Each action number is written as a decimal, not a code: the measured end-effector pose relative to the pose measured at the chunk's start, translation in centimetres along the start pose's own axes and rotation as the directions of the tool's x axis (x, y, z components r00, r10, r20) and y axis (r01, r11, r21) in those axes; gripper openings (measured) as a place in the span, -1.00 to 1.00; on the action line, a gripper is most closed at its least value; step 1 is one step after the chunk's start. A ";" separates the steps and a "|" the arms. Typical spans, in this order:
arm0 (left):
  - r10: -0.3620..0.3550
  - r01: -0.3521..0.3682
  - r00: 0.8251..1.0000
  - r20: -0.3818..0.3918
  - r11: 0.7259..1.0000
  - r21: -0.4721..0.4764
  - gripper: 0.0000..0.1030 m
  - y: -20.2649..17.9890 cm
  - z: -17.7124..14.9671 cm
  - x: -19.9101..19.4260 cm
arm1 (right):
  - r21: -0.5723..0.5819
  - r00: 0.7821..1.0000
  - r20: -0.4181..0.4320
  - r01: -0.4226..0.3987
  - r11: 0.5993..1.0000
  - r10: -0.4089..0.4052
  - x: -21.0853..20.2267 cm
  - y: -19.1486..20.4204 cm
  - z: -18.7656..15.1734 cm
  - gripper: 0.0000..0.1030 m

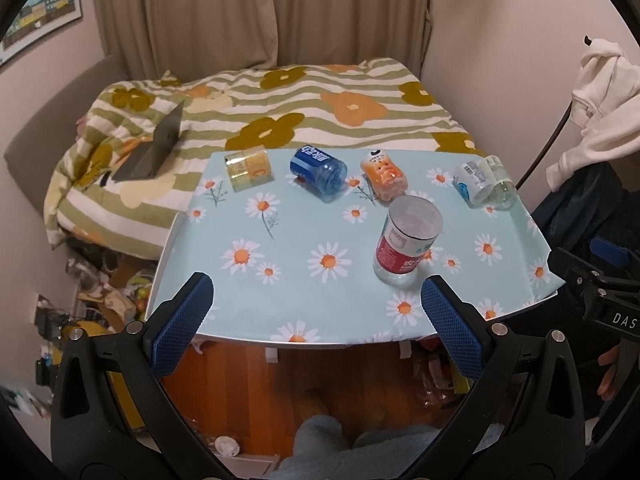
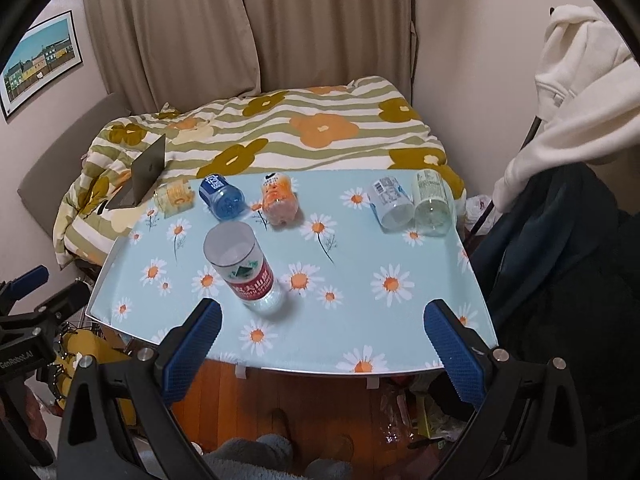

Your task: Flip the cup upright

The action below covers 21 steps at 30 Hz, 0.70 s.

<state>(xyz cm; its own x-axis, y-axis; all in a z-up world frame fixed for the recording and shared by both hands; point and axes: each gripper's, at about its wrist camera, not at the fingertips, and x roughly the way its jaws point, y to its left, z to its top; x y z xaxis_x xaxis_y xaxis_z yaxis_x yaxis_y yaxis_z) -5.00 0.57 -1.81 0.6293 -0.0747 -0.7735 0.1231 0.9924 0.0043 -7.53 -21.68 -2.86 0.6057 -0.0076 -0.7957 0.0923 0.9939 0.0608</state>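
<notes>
One red cup [image 1: 406,240] stood upright, mouth up, near the table's [image 1: 280,300] front edge, apparently already righted. Five more cups lay on their sides along the back edge: yellow cup [image 1: 249,170], blue cup [image 1: 319,173], orange cup [image 1: 384,175], white cup [image 1: 472,182] and clear cup [image 1: 500,184], seemingly awaiting their turn. The left gripper [image 1: 316,312] and right gripper [image 2: 323,338] hovered over the front edge, jaws apart and empty.

Black tongs [image 1: 316,312] [image 2: 322,334] — blue textured pads [image 1: 182,326], silver screws, white lettering on the frames.
</notes>
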 end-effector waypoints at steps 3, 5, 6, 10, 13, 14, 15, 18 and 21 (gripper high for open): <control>-0.001 0.001 1.000 0.003 1.000 0.000 1.00 0.0 0.0 0.0 | 0.003 1.000 0.001 -0.006 1.000 0.006 -0.1 -0.1 -0.2 0.96; 0.001 -0.001 1.000 0.001 1.000 0.000 1.00 0.0 0.0 -0.1 | -0.001 1.000 0.005 -0.002 1.000 0.002 -0.1 -0.1 -0.2 0.96; 0.001 -0.001 1.000 0.001 1.000 0.000 1.00 0.0 0.0 -0.1 | 0.001 1.000 0.004 -0.004 1.000 0.004 -0.1 -0.1 -0.2 0.96; -0.001 0.001 1.000 0.007 1.000 0.003 1.00 -0.1 -0.2 -0.3 | 0.003 1.000 0.006 0.004 1.000 -0.004 -0.2 -0.2 -0.2 0.96; -0.001 0.001 1.000 0.010 1.000 0.004 1.00 -0.3 -0.2 -0.6 | 0.005 1.000 0.010 0.010 1.000 -0.010 -0.3 -0.5 0.0 0.96; -0.001 0.001 1.000 0.010 1.000 0.004 1.00 -0.3 -0.2 -0.5 | 0.007 1.000 0.009 0.011 1.000 -0.011 -0.3 -0.6 0.0 0.96; 0.000 0.000 1.000 0.010 1.000 0.005 1.00 -0.3 -0.2 -0.6 | 0.007 1.000 0.009 0.013 1.000 -0.013 -0.3 -0.6 0.0 0.96; 0.004 -0.005 1.000 0.014 1.000 0.009 1.00 -0.5 -0.2 -0.7 | 0.006 1.000 0.009 0.017 1.000 -0.017 -0.3 -0.7 0.1 0.96; 0.007 -0.007 1.000 0.016 1.000 0.009 1.00 -0.6 -0.1 -0.8 | 0.003 1.000 0.009 0.019 1.000 -0.019 -0.3 -0.6 0.1 0.96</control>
<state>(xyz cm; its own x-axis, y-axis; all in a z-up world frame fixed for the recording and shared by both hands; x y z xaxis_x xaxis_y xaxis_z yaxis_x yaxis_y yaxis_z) -5.65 0.05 -1.31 0.6423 -0.0693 -0.7633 0.1254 0.9920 0.0154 -7.67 -22.32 -2.65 0.6112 -0.0279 -0.7910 0.1063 0.9932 0.0471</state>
